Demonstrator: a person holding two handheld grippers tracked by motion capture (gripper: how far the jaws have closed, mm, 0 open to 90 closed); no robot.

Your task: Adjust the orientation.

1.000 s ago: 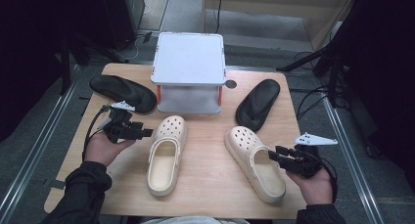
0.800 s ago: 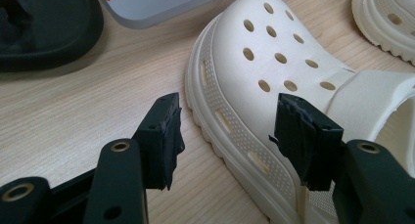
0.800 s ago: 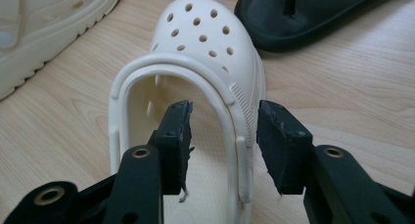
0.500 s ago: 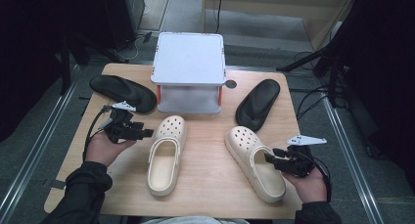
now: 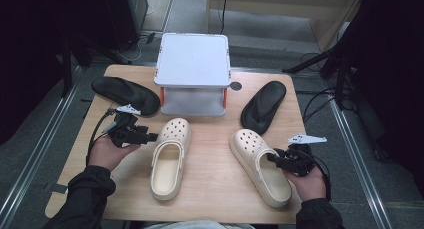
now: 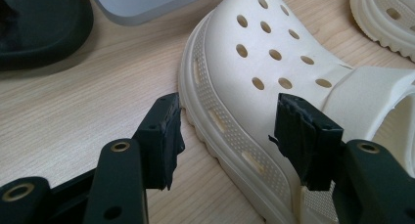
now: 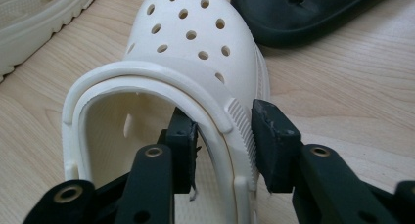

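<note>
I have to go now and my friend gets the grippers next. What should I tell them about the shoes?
Left hand-held gripper: jaws open, straddling the side edge of the left cream clog, not clamped.
Right hand-held gripper: one jaw inside the right cream clog, one outside its side wall; whether it grips yet cannot be told.
Both clogs lie flat on the wooden table, toes toward the grey two-tier shelf. One black slipper lies left of the shelf, the other black slipper right.
Done: nothing lifted, shelf bare on top.
Left: probably close on each clog, lift, and place it.
</note>
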